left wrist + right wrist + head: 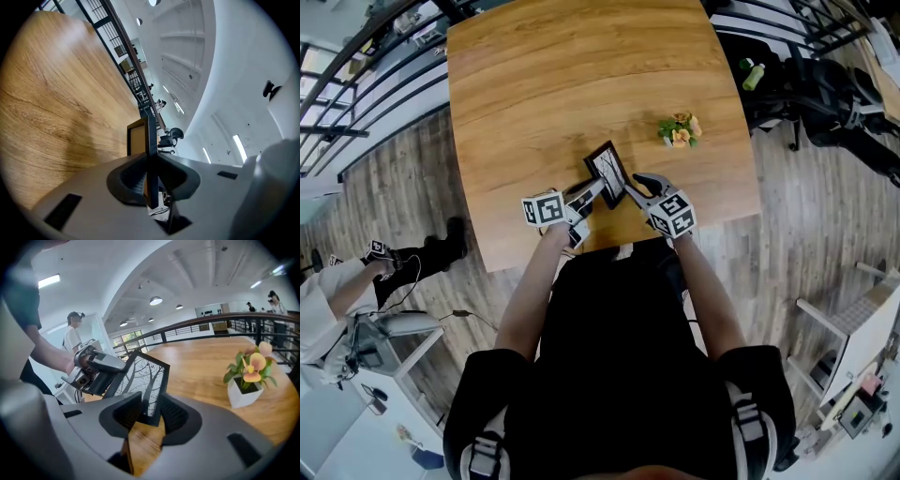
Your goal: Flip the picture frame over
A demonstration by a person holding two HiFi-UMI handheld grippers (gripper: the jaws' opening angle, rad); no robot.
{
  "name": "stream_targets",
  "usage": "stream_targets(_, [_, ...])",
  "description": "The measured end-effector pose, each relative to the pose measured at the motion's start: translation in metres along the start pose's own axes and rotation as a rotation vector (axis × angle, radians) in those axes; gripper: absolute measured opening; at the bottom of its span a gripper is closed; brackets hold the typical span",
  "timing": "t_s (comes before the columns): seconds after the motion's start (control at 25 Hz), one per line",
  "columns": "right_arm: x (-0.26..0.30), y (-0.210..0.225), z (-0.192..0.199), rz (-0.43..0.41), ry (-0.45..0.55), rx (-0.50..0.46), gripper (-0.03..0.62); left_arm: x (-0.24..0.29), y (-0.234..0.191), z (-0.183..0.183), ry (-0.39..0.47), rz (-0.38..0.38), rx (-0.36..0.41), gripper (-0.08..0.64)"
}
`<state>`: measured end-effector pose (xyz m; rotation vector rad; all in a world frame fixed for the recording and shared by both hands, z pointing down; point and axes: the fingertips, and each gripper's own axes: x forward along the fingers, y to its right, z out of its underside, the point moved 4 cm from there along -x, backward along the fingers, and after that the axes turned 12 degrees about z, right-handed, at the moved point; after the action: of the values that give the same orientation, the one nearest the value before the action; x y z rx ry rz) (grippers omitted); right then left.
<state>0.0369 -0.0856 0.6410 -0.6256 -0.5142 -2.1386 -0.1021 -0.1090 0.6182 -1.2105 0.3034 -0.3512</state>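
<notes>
A black picture frame (608,172) with a bare-tree print stands tilted up on the wooden table (544,84) near its front edge. My left gripper (592,192) is shut on the frame's left edge; in the left gripper view the frame (140,140) runs edge-on between the jaws of that gripper (150,173). My right gripper (637,186) sits at the frame's right lower side. In the right gripper view the print side of the frame (143,380) faces the camera, its lower corner lies in the gap of the right gripper (151,413), and the pads stand clear of it. The left gripper (98,366) shows there too.
A small white pot of flowers (679,130) stands on the table to the right of the frame, also in the right gripper view as a pot (246,380). Black railings (356,84) run along the left. A person (337,291) sits at the left; chairs (825,103) are at the right.
</notes>
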Motion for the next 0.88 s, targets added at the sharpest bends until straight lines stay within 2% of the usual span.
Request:
stream_targets(0.2, [0.0,0.011,0.002,-0.067,0.01,0.129,0.161,-0.006,0.004,-0.001,-0.079,0.087,0.035,0.08])
stream_targets(0.36, [0.0,0.011,0.004,-0.088,0.002,0.157,0.169,-0.006,0.016,0.003,-0.12,0.179,0.003,0.08])
stream_targets(0.48, [-0.001,0.008,0.002,-0.139,0.01,0.194,0.166,-0.008,0.025,0.004,-0.141,0.247,-0.008,0.08])
stream_targets(0.64, [-0.007,0.008,0.004,-0.258,0.02,0.313,0.188,-0.012,0.032,0.003,-0.155,0.319,-0.018,0.08])
stream_targets(0.76, [-0.014,0.006,0.004,-0.383,0.027,0.386,0.187,-0.014,0.04,0.004,-0.174,0.379,-0.031,0.08])
stream_targets(0.88, [-0.023,-0.003,-0.001,-0.517,0.029,0.451,0.121,-0.015,0.046,0.004,-0.177,0.436,-0.052,0.08])
